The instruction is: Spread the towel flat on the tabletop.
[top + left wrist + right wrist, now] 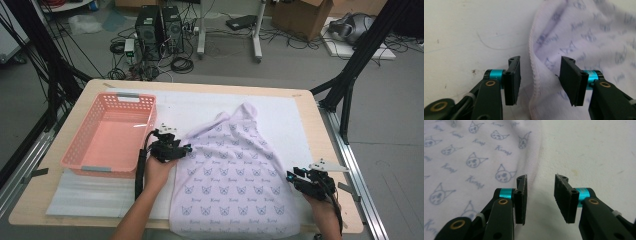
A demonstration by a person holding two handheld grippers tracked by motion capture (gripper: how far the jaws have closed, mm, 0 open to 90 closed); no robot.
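Pale lilac knit garment (235, 175), soft jersey printed with small grey cat-face motifs and script lettering, lies spread flat on the white padded mat (295, 125) covering the light wood table (95, 87). It is wide at the near edge, where it reaches the table's front lip, and tapers to a bunched, wrinkled peak toward the far side.

Left gripper (170, 147) sits at the garment's left edge. In the left gripper view, its flat black ribbed pads are spread, with the garment's stitched ribbed hem (534, 72) running up between them. The pads aren't pressing on it; a visible gap shows on the left pad side.

Right gripper (307, 179) rests at the garment's right edge, near the table's front right corner. In the right gripper view, its pads are also spread with bare white mat between them. The left pad stands just beside the fabric's edge, and whether it touches I cannot tell.

A salmon-pink plastic lattice basket (107, 135), rectangular with grey handle clips, stands left of the garment, just beside the left gripper. A translucent foam sheet (90, 195) lies in front of the basket.
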